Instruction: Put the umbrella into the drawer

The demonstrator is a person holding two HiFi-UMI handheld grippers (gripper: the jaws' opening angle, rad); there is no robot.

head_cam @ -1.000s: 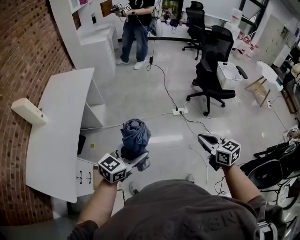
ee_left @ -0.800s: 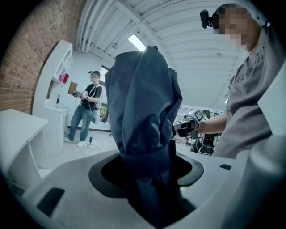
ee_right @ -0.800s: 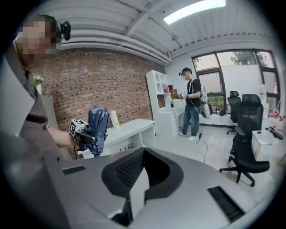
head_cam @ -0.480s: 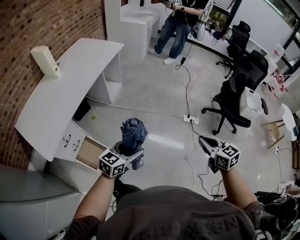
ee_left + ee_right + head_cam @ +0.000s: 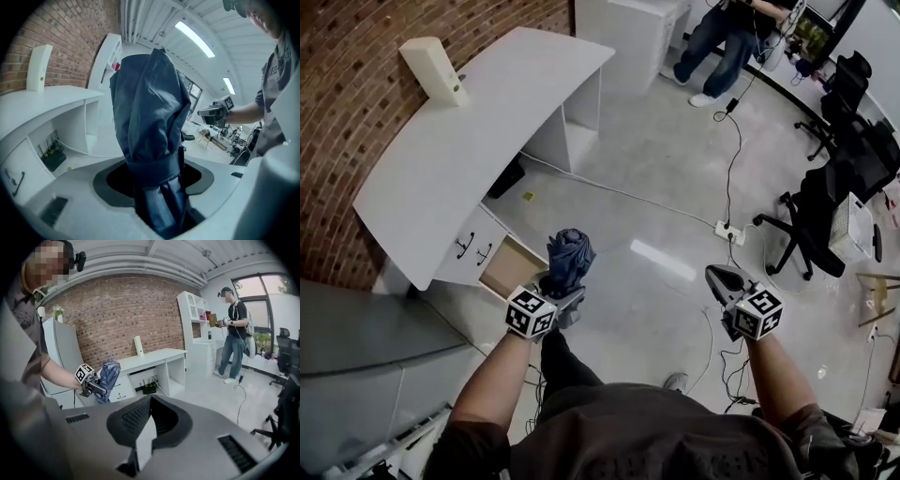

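Note:
In the head view my left gripper (image 5: 555, 292) is shut on a folded dark blue umbrella (image 5: 568, 257), which stands upright out of its jaws. Just left of it lies the open drawer (image 5: 510, 269) of the white desk (image 5: 478, 131), low and pulled out, its inside bare. In the left gripper view the umbrella (image 5: 150, 103) fills the middle, clamped at its strapped lower part between the jaws of the left gripper (image 5: 157, 185). My right gripper (image 5: 719, 277) hangs over the floor to the right, shut and holding nothing. From the right gripper (image 5: 149, 401) view, the left gripper (image 5: 92, 386) and umbrella (image 5: 108, 373) show before the desk.
Two shut drawer fronts with handles (image 5: 471, 247) sit beside the open one. A white upright box (image 5: 433, 69) stands on the desk by the brick wall. A power strip (image 5: 729, 230) with cables lies on the floor. Office chairs (image 5: 825, 220) stand right. A person (image 5: 729, 33) stands far back.
The head view has swung towards the desk, and both grippers have come down. The open drawer now shows close to the left of the umbrella. The left grip on the umbrella is unchanged.

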